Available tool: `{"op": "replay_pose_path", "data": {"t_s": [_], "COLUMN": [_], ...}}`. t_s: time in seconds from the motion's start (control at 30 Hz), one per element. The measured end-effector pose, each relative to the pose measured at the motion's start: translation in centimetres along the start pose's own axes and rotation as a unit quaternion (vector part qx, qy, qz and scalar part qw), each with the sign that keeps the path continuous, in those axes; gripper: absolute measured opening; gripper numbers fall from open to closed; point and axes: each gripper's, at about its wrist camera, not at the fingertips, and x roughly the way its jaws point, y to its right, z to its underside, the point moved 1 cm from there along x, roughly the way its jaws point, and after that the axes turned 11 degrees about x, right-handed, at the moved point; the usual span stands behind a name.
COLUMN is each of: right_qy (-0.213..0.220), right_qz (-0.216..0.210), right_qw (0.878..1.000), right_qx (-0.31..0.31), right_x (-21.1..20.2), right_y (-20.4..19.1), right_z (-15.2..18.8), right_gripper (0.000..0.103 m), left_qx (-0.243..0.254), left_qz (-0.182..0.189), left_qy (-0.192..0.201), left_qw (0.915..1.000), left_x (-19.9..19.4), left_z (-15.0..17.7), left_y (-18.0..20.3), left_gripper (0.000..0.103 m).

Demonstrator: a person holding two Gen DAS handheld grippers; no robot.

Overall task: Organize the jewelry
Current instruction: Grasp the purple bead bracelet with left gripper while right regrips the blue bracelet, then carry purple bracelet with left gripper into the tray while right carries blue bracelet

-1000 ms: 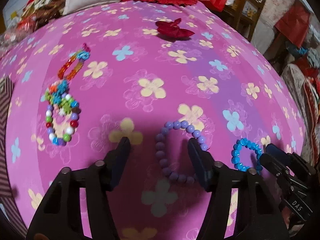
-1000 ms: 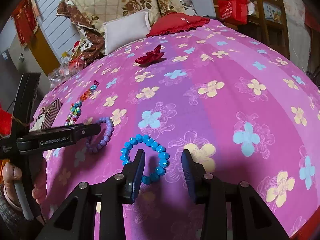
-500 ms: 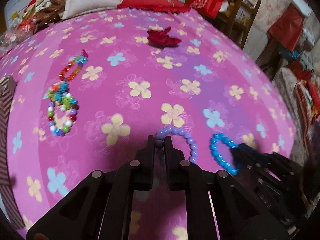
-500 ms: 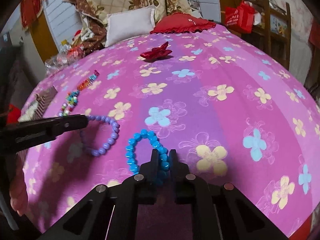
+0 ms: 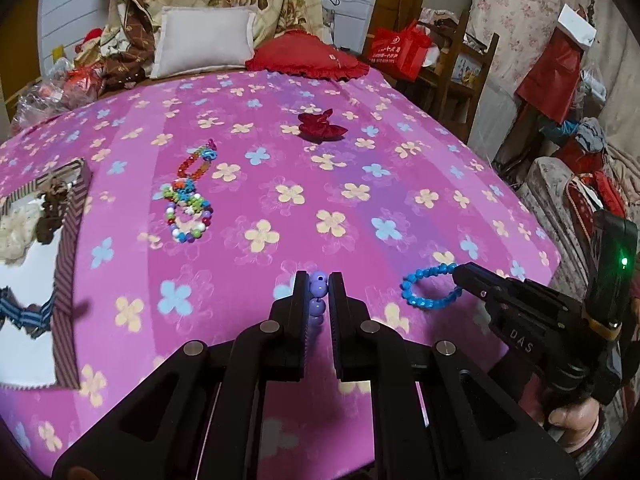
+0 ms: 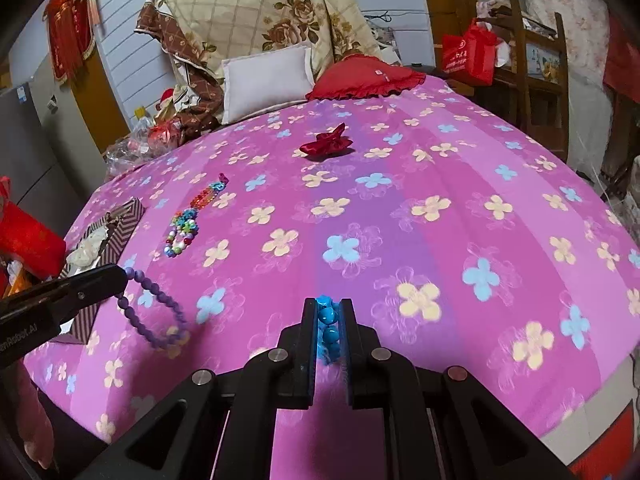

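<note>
Both bracelets, flat on the bedspread a second ago between open jaws, now hang lifted clear of it, each pinched by a few beads

- Left gripper (image 5: 319, 284): jaws closed on the purple bracelet (image 5: 318, 294); its loop dangles below the tips in the right view (image 6: 154, 312)
- Right gripper (image 6: 329, 312): jaws closed on the blue bracelet (image 6: 329, 326), whose loop hangs free (image 5: 428, 286)
- Handling, judged: light, limp strings of hard, smooth beads; likely to swing and to slip sideways out of the pads; best held across two or three beads, as now, moved gently
- Striped box (image 5: 66, 248), open, near left: probable destination
- Mixed-colour bracelets (image 5: 188, 208), mid bedspread (image 5: 360, 160), untouched
- Red bow (image 5: 322, 126), farther
- Red cushion (image 5: 308, 58), at the head
</note>
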Motion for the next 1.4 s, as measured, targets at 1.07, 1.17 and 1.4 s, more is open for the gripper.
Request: {"op": "replay_pose_path", "data": {"t_s": [1.07, 1.17, 1.4], "right_qy": [0.01, 0.012, 0.005], "right_qz": [0.004, 0.01, 0.009], "right_qw": [1.0, 0.999, 0.996], "right_qx": [-0.012, -0.033, -0.089], "right_x": [-4.2, -5.2, -5.4], "right_y": [-0.8, -2.8, -8.8], "right_z": [1.3, 1.4, 1.6], "right_gripper": [0.009, 0.009, 0.009], "left_qx": [0.006, -0.004, -0.02], "left_qz": [-0.022, -0.035, -0.093], "left_qy": [0.025, 0.041, 0.074], "left_qw": [0.9994, 0.9985, 0.9927], "left_x": [-3.1, -4.6, -6.7], "left_z": [1.5, 1.8, 2.2], "left_y": [0.5, -1.4, -7.3], "left_gripper": [0.008, 0.008, 0.008]}}
